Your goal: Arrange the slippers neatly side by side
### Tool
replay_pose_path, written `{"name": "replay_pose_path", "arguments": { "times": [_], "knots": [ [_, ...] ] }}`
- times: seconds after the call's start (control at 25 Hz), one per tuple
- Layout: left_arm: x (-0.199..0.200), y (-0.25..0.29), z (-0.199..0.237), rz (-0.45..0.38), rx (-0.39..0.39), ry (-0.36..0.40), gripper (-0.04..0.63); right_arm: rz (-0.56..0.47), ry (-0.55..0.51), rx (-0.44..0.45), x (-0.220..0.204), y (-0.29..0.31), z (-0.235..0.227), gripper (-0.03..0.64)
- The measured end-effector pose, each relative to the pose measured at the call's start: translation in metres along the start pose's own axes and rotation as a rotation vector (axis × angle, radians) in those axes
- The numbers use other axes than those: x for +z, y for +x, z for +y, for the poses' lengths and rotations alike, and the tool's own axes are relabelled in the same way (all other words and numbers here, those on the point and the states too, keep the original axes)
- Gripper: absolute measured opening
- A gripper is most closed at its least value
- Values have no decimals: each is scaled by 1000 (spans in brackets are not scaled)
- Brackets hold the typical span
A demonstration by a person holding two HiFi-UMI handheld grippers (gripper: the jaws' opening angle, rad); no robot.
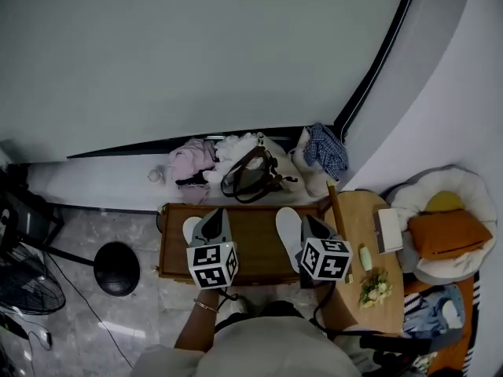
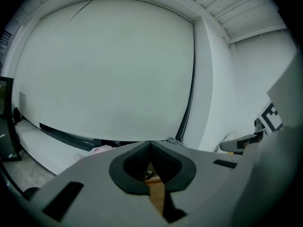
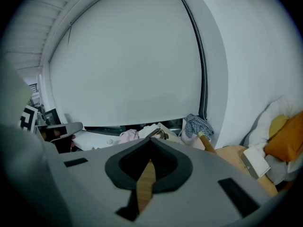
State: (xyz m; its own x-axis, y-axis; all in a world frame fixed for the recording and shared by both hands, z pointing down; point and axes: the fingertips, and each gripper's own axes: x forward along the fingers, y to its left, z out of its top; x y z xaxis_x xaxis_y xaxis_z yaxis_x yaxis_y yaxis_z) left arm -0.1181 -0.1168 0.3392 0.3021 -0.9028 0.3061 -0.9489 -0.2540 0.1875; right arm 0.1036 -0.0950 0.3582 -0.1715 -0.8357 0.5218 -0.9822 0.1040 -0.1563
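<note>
The person stands close to the front edge of a low wooden tabletop [image 1: 251, 246] and holds both tools out over it. The left tool [image 2: 150, 144] is clenched with nothing in it. Only a strip of wood shows under its tips. The right tool [image 3: 151, 143] looks the same, closed and empty.

The two white slippers are on the tabletop. The left slipper [image 1: 191, 228] lies just beside the left tool, near the left end of the wood, and the tool hides part of it. The right slipper [image 1: 288, 228] lies just beside the right tool, closer to the right end. They seem to point the same way, but a wide bare patch of wood sits between them.

So the job looks only partly done. Both slippers are up on the wood, but they still need to come together, and neither one is being held.

The bare middle is the best open room, and sliding inward keeps both slippers away from the ends. On the right, a wooden stick [image 1: 336, 210] and a round tabletop [image 1: 354, 234] stand right against the wood, so there is little room there. On the left, a black round stand [image 1: 116, 268] sits on the floor.

Past the far edge lie pink clothes [image 1: 191, 163] and a brown bag [image 1: 250, 177], close enough to bump. Behind them is a plain wall [image 1: 196, 53].
</note>
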Motion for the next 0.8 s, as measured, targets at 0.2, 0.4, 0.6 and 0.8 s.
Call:
{"name": "replay_pose_path", "arguments": {
  "times": [0.2,0.4,0.6,0.8],
  "knots": [
    [-20,5,-2,41,49,-41,5,43,-17,35,-5,17,-9,34],
    [-23,5,-2,52,92,-56,5,72,-59,109,0,34,1,34],
    [-42,-1,8,88,169,-82,5,96,-106,194,-1,48,20,34],
    [-73,-24,19,132,239,-105,5,139,-131,262,-22,55,39,34]
  ]
}}
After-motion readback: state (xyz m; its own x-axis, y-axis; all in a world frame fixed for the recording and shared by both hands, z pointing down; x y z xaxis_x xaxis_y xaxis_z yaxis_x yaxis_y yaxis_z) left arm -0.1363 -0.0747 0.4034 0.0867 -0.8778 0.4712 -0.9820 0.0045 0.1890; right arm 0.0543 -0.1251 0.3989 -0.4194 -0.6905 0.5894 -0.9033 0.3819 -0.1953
